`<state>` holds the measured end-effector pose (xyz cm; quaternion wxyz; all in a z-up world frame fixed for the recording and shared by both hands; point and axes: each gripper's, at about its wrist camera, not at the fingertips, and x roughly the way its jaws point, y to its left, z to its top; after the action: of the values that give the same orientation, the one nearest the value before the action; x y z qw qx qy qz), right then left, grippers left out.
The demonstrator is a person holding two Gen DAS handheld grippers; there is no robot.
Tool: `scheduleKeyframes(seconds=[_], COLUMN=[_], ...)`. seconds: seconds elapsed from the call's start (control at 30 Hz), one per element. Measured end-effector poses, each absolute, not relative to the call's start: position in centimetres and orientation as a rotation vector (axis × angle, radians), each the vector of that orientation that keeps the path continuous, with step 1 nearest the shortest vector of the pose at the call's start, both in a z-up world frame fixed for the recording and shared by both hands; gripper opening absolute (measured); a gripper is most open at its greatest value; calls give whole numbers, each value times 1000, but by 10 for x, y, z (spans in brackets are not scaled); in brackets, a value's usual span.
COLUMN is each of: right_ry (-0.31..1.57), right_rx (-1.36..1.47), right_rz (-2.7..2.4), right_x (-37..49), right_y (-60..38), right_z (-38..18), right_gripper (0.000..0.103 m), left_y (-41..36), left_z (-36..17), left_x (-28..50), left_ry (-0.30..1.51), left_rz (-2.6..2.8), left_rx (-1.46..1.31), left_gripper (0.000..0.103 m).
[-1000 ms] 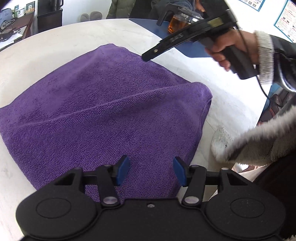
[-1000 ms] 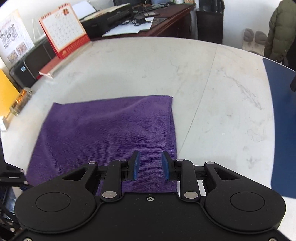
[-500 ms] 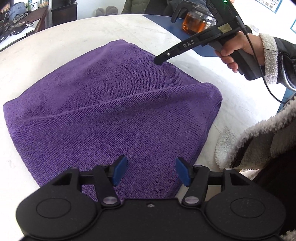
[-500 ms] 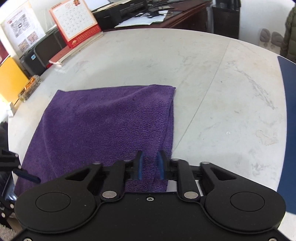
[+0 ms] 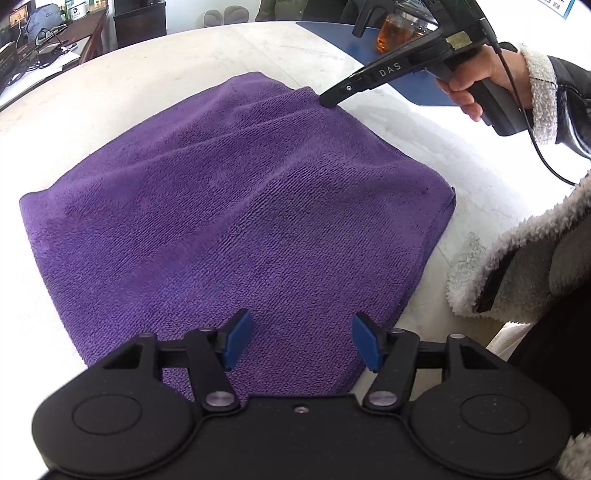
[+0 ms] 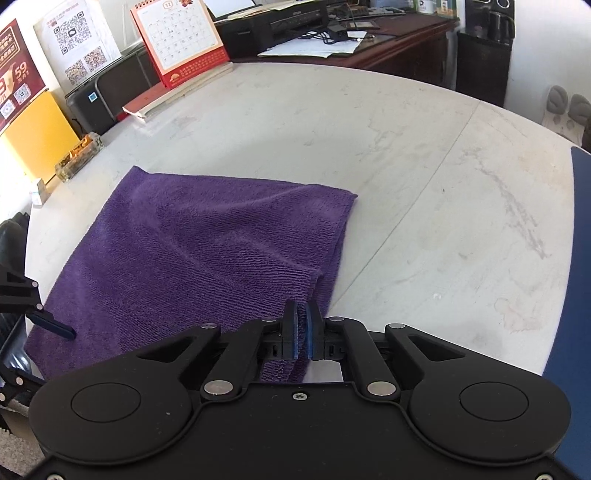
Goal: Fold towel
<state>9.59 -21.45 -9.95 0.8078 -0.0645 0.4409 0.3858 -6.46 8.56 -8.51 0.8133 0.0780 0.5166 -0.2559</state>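
Observation:
A purple towel (image 5: 236,221) lies folded on the white marble table (image 5: 122,92); it also shows in the right wrist view (image 6: 207,251). My left gripper (image 5: 301,341) is open, its blue pads just above the towel's near edge, holding nothing. My right gripper (image 6: 302,332) is shut on the towel's edge near a corner, lifting a small ridge of cloth. In the left wrist view the right gripper (image 5: 327,101) touches the towel's far right edge, held by a hand.
A blue mat (image 5: 417,85) with a glass teapot (image 5: 399,29) lies at the table's far side. A desk calendar (image 6: 177,37), books and a printer stand beyond the table. A glass ashtray (image 6: 77,158) sits at the table's left edge. My fleece sleeve (image 5: 517,258) hangs at right.
My right gripper has come down onto the towel's edge and shut on it, raising a fold. My left gripper has stayed open, drifting slightly over the near edge.

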Motion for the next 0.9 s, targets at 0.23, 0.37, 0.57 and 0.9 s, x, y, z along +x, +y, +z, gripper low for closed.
scheduleKeyframes(seconds=[0.23,0.37,0.57,0.9], right_ry=[901,911,952,1136], right_rx=[-237,-192,107,250], right_rz=[825,791,725,713], right_x=[93,89,70,2], right_y=[-204,-210,-270,-285], right_z=[-104,-101,-84,-118], right_gripper=[4,9,11,11], left_y=[86,88,87,86], left_z=[-80,-80,-81,-82], left_x=[-72,-72,-70,-69], left_ry=[1111,1113,1118,1118], left_rz=[-551,-565,-595,-642], left_rx=[188,206,220,255], left_gripper=[58,58,58,60])
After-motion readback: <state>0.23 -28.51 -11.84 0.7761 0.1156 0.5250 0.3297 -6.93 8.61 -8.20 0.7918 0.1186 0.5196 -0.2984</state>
